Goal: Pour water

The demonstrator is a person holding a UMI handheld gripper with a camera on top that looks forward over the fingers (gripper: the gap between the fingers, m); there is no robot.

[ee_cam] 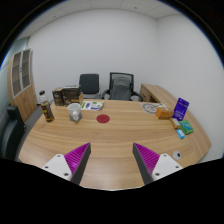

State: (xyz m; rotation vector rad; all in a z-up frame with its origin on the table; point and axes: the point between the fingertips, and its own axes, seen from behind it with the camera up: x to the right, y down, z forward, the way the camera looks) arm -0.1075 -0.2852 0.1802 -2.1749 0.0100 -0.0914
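My gripper [112, 160] is open above the near edge of a wooden table [115, 140], with nothing between its magenta pads [76, 156]. Far beyond the fingers, toward the left, a dark bottle with a light cap [46, 108] stands upright. To its right sits a metal cup or mug [75, 113]. A round red coaster [102, 118] lies on the table near the middle, to the right of the cup. All of these are well out of reach of the fingers.
Two office chairs [90, 86] [121, 86] stand behind the table against a white wall. Papers [92, 104] lie at the far side. A purple box [181, 108], an orange box [165, 113] and small items sit at the right. A wooden cabinet [20, 75] stands at the left.
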